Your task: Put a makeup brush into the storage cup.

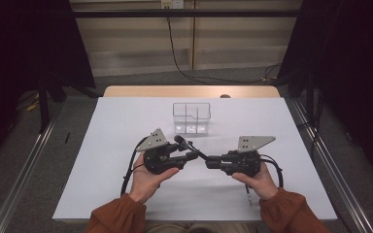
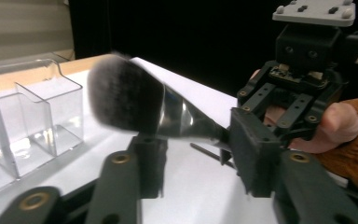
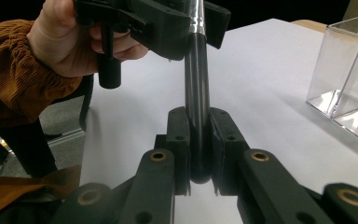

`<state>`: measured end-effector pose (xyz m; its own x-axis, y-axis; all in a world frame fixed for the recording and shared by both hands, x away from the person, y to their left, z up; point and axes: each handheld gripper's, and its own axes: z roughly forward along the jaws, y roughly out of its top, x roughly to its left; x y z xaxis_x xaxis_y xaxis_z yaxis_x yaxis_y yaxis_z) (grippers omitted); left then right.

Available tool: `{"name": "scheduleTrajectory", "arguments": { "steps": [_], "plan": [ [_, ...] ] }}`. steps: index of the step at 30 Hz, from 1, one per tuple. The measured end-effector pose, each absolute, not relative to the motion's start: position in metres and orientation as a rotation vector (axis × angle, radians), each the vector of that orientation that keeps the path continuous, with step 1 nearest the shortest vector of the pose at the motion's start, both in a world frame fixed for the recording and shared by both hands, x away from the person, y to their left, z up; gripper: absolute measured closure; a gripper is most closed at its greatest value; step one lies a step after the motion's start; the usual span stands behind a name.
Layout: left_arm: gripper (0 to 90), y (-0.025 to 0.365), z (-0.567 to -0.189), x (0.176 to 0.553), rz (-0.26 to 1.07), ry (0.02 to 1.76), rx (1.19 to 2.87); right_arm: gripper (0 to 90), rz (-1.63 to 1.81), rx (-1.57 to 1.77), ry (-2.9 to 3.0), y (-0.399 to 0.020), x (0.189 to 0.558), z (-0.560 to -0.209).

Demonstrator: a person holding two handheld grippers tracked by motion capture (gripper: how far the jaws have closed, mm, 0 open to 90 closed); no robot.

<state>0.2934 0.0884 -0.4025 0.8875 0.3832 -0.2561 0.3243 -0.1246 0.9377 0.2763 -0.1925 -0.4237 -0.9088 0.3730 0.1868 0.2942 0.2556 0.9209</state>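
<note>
You are working over the near middle of the white table (image 1: 102, 160), with the clear organizer (image 1: 191, 117) as your landmark: it is standing just beyond the two grippers, toward the far edge. To its left and right the sheet is lying bare out to both side edges, and more bare sheet is lying between your hands and the near edge.

Your left gripper (image 2: 200, 149) is sitting near-left of the organizer; its jaws are bracketing the brush (image 2: 135, 105) at the shiny ferrule, though you cannot tell whether the pads are pressing yet. Your right gripper (image 3: 199, 154), near-right of the organizer, is clenching the brush's handle end.

The brush is hanging above the table between the grippers, just in front of the organizer: dark rounded bristles with paler tips, silver ferrule, glossy black handle.
</note>
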Motion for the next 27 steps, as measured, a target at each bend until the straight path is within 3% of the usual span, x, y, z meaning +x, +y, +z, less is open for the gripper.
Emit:
{"name": "scheduleTrajectory", "arguments": {
  "steps": [8,18,27],
  "plan": [
    [61.9,0.0879,-0.4008,0.2952,0.015,0.548,1.705,79.7,1.765,0.642,2.449,-0.1914,0.2764,-0.425],
    [72.4,0.0849,-0.3947,0.2966,-0.05,0.529,1.666,79.5,1.753,0.62,2.465,-0.1886,0.275,-0.4258],
    [75.9,0.0852,-0.3929,0.296,-0.08,0.516,1.668,79.1,1.757,0.612,2.471,-0.186,0.2748,-0.4271]
  ]
}}
